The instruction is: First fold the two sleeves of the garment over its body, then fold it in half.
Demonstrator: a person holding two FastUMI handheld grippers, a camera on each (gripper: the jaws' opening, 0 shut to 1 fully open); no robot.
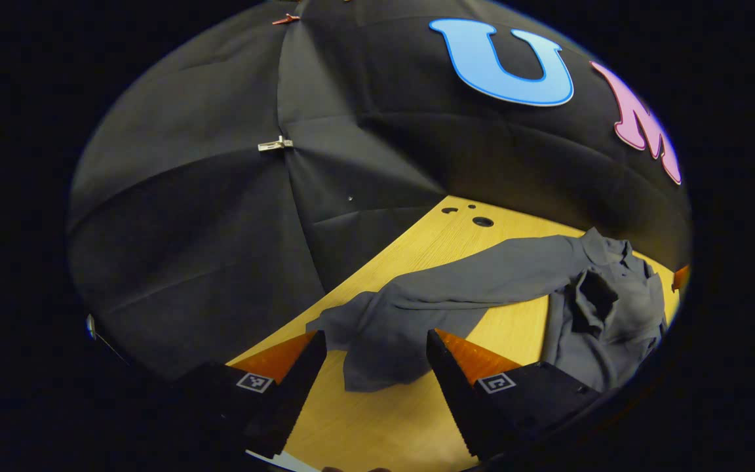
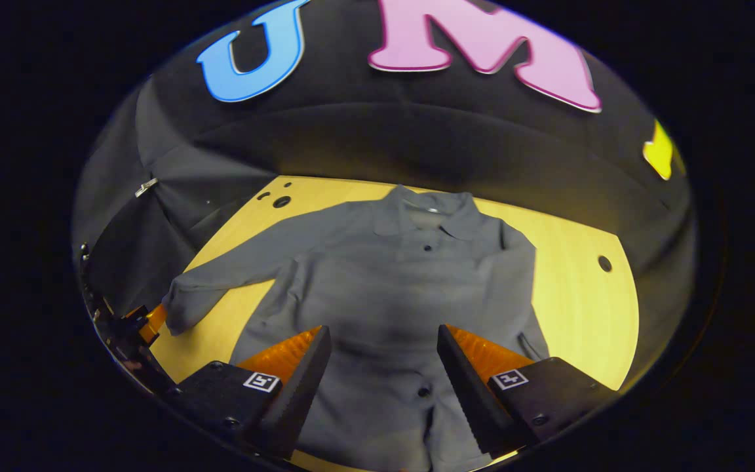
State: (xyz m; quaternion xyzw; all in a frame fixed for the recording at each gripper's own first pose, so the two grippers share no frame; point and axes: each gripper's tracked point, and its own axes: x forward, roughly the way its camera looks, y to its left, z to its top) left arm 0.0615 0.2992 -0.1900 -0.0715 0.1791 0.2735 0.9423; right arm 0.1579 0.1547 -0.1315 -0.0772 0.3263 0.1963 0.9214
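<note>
We see a wooden table (image 2: pixel 580 308) bearing a grey collared garment (image 2: pixel 390 288), which lies face up with its collar toward the booth's black cloth wall (image 1: pixel 207 216) and its buttoned front running down the middle in the right gripper view. One sleeve (image 2: pixel 227 282) stretches out flat across the bare wood to the side; the other sleeve (image 2: pixel 515 275) lies folded in along the body. In the left gripper view, the outstretched sleeve's cuff (image 1: pixel 377 341) rests on the wood between the fingers of the left gripper (image 1: pixel 374 364), which stand wide apart and grip nothing. The right gripper (image 2: pixel 384 360) hovers over the garment's lower front, its fingers likewise spread wide with nothing held. We can make out small square black-and-white markers (image 2: pixel 261 381) on the gripper bodies, but no brand or legible writing on the garment. Round holes (image 2: pixel 281 201) dot the tabletop's far corner, and a metal clip (image 1: pixel 275 144) pins a seam in the wall cloth.
</note>
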